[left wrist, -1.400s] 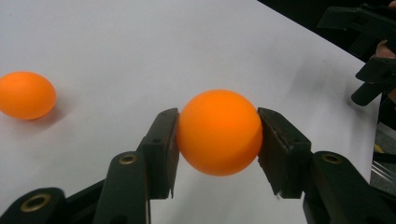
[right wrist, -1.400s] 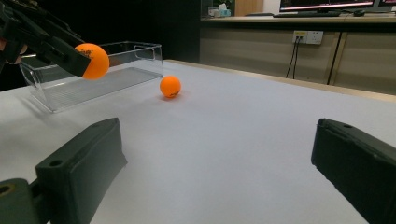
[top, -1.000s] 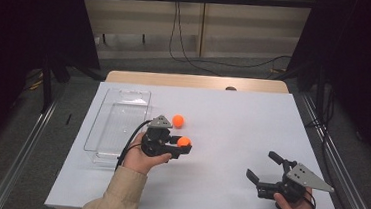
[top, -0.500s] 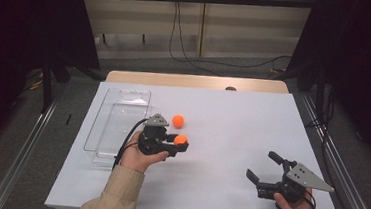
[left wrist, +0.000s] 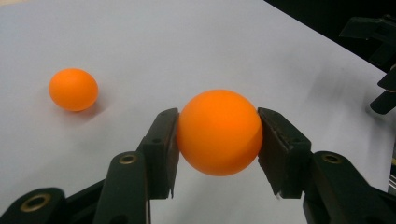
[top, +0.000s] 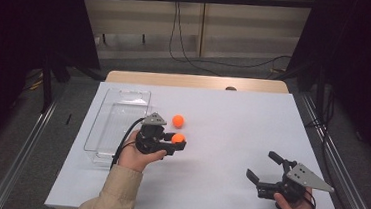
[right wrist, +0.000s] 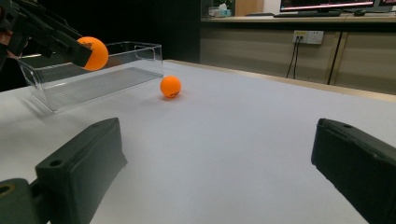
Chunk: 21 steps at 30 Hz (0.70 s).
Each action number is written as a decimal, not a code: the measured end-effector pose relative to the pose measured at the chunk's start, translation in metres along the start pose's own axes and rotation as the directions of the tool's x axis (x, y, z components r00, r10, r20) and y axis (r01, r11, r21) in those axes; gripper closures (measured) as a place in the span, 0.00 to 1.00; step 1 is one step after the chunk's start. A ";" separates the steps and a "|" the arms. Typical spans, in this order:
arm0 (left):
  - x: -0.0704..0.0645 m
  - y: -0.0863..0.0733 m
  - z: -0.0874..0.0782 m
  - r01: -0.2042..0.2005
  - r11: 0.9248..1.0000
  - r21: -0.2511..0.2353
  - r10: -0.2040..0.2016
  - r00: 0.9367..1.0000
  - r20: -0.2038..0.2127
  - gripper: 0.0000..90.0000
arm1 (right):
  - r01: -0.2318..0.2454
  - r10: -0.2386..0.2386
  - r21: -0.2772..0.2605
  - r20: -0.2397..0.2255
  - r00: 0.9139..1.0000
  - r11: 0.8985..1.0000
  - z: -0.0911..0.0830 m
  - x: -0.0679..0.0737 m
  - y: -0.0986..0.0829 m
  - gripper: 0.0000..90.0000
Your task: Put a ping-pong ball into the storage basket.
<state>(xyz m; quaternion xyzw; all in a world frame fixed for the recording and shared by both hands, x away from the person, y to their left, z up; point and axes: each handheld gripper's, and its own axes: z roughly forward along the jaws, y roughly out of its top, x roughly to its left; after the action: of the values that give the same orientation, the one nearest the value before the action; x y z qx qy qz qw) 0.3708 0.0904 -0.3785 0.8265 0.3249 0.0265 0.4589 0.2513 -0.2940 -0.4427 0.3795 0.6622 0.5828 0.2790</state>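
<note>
An orange ball (left wrist: 218, 132) is clamped between the two black jaws of the left gripper (top: 175, 145), one pad pressed against each side of it; in the right gripper view the held ball (right wrist: 93, 53) is seen raised clear of the table (top: 232, 123), level with the bin wall behind it. A second ball (top: 178, 120) is left lying on the white tabletop just beyond the held one, apart from it. A clear bin (top: 116, 124) is placed near the table's left edge, its long side running away from the person, beside the left gripper. The left gripper is carried by a hand (top: 137, 156) reaching in from the bottom edge, the beige sleeve (top: 111, 194) angled up and to the right and the jaws directed toward the table's centre. The right gripper (top: 265, 167) is held low at the near right of the table, well apart from both balls, its jaws spread wide and nothing between them. The pad contact on the held ball is resolved in the left gripper view, where the loose ball (left wrist: 73, 89) appears at upper left. The ball's height above the table and the bin's transparent walls (right wrist: 88, 70) are disclosed by the right gripper view, along with dark printing on the loose ball (right wrist: 170, 87), too small to be read.
</note>
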 end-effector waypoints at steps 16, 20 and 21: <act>0.004 0.000 -0.006 0.013 1.000 -0.005 -0.013 1.000 -0.013 0.56 | 0.001 -0.001 0.001 0.001 1.000 1.000 0.000 0.000 0.000 0.02; 0.005 0.000 -0.007 0.014 1.000 -0.005 -0.014 1.000 -0.015 0.56 | 0.001 -0.001 0.000 0.001 1.000 1.000 0.000 0.000 0.000 0.02; 0.005 0.000 -0.007 0.016 1.000 -0.007 -0.016 1.000 -0.015 0.56 | 0.001 -0.001 0.001 0.000 1.000 1.000 0.000 0.000 0.000 0.02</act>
<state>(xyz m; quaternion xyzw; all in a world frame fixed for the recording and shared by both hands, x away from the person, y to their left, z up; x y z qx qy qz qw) 0.3725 0.0985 -0.3759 0.8221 0.3346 0.0302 0.4596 0.2512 -0.2941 -0.4425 0.3794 0.6624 0.5825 0.2792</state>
